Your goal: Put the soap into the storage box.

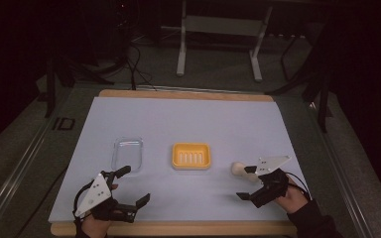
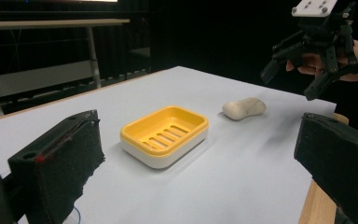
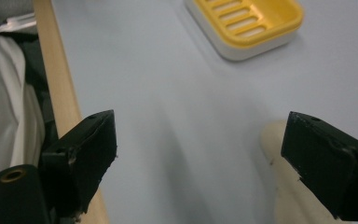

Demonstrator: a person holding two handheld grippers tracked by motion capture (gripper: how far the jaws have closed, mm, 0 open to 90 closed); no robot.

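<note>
A yellow soap dish (image 1: 192,156) with a slotted floor on a white base sits at the middle of the pale blue mat (image 1: 188,119). Right of it lies a cream bar of soap (image 1: 238,169). My right gripper (image 1: 246,182) hovers open just beside the soap, its far jaw over the bar's near end. In the right gripper view the soap (image 3: 279,186) lies under the right jaw, the dish (image 3: 247,23) farther off. My left gripper (image 1: 134,186) stands open near the front left, holding nothing. Its view shows the dish (image 2: 165,135), the soap (image 2: 244,108) and the right gripper (image 2: 289,84).
A clear plastic lid (image 1: 128,153) lies left of the dish, just beyond my left gripper. The mat rests on a wooden board whose front edge (image 3: 58,93) runs close to both hands. Behind the table stand a white frame (image 1: 218,29) and cables on the dark floor.
</note>
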